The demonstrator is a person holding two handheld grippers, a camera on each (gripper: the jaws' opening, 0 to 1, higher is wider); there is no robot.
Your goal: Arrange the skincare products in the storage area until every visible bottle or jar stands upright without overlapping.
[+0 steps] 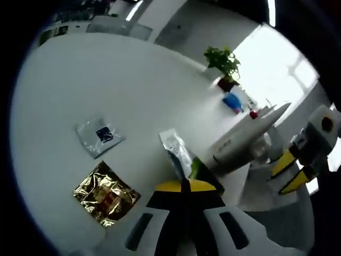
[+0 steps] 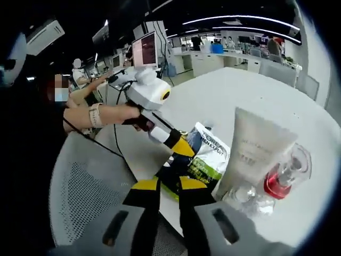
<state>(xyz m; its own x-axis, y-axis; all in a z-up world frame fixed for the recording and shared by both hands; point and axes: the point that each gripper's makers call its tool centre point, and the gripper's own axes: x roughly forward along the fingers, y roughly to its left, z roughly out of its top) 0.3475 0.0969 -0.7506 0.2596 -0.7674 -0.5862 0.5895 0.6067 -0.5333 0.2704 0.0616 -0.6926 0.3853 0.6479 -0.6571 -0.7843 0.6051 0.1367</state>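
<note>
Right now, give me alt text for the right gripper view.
The left gripper pinches a green-and-white sachet at the white table's edge, just ahead of the right gripper. Beside it stand a white tube and a clear bottle with red liquid.

On the green and white sachet in your right gripper view you can read "L'OREAL" with "MEN EXPERT" beneath it. The white tube beside it carries small print, too blurred to read. Nothing on the worktop packets is legible.
</note>
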